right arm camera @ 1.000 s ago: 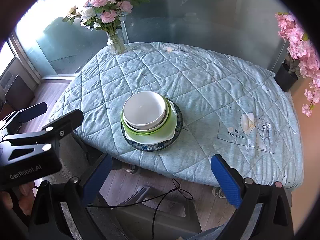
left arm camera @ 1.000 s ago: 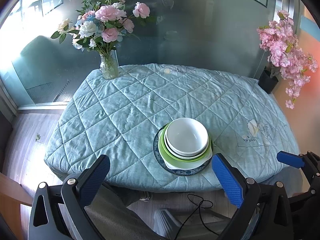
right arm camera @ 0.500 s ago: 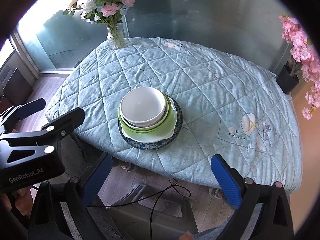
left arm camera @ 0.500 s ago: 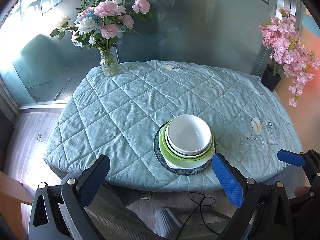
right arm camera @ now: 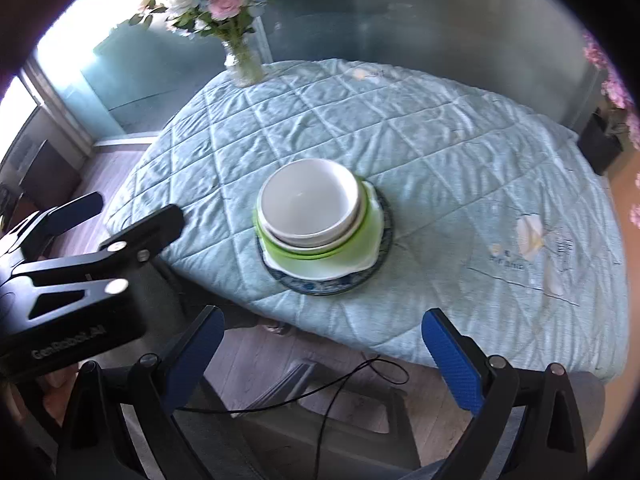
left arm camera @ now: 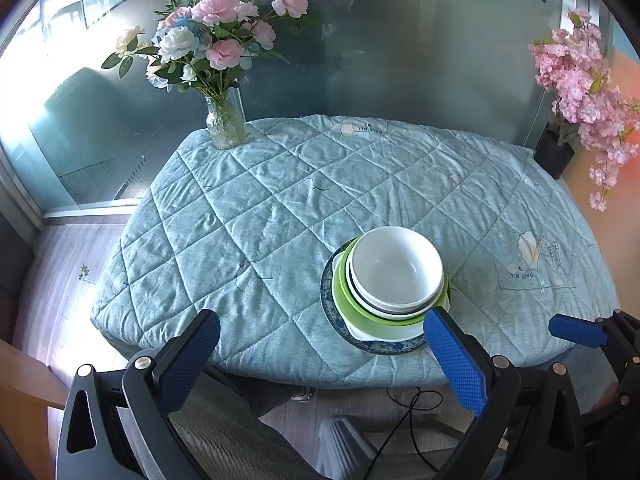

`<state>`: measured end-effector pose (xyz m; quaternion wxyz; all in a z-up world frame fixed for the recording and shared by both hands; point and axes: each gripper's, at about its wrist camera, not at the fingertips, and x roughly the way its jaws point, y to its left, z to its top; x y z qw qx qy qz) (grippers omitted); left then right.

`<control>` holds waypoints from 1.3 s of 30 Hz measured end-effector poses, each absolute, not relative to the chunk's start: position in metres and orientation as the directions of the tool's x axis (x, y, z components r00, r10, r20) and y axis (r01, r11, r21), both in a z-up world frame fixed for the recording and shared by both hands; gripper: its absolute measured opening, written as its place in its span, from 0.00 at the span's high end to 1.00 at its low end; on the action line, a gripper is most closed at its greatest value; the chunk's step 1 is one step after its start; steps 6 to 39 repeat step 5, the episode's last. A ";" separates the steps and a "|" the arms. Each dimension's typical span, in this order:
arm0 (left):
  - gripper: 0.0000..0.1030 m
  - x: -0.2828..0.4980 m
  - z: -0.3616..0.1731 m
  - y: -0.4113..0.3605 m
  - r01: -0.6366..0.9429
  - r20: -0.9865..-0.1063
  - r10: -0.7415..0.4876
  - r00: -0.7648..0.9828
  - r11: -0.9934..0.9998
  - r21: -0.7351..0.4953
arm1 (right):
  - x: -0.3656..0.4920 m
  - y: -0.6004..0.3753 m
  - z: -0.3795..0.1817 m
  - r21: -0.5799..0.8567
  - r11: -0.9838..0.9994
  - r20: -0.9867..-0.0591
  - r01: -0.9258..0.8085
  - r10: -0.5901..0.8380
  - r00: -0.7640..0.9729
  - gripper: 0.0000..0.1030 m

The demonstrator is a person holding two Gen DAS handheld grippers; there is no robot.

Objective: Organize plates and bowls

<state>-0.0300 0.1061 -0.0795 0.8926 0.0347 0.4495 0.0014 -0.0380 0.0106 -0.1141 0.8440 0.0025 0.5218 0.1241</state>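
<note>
White ceramic bowls [left arm camera: 396, 270] sit nested on a green dish, white plate and blue-patterned plate [right arm camera: 332, 280], stacked near the quilted table's [left arm camera: 280, 208] front edge. Left gripper [left arm camera: 320, 354] and right gripper [right arm camera: 320, 346] hover short of it, jaws wide, empty. The stack fits both a finished tidy-up and one awaiting sorting, so no step can be assigned.

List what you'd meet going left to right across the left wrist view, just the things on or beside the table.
Glass vase of flowers → stack of bowls and plates → black pot of pink blossoms.
</note>
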 end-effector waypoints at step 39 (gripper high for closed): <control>0.00 -0.029 -0.083 0.107 0.040 -0.779 0.027 0.626 0.997 0.067 | -0.034 0.017 -0.120 0.127 0.970 -0.884 -0.206 0.205 0.419 0.04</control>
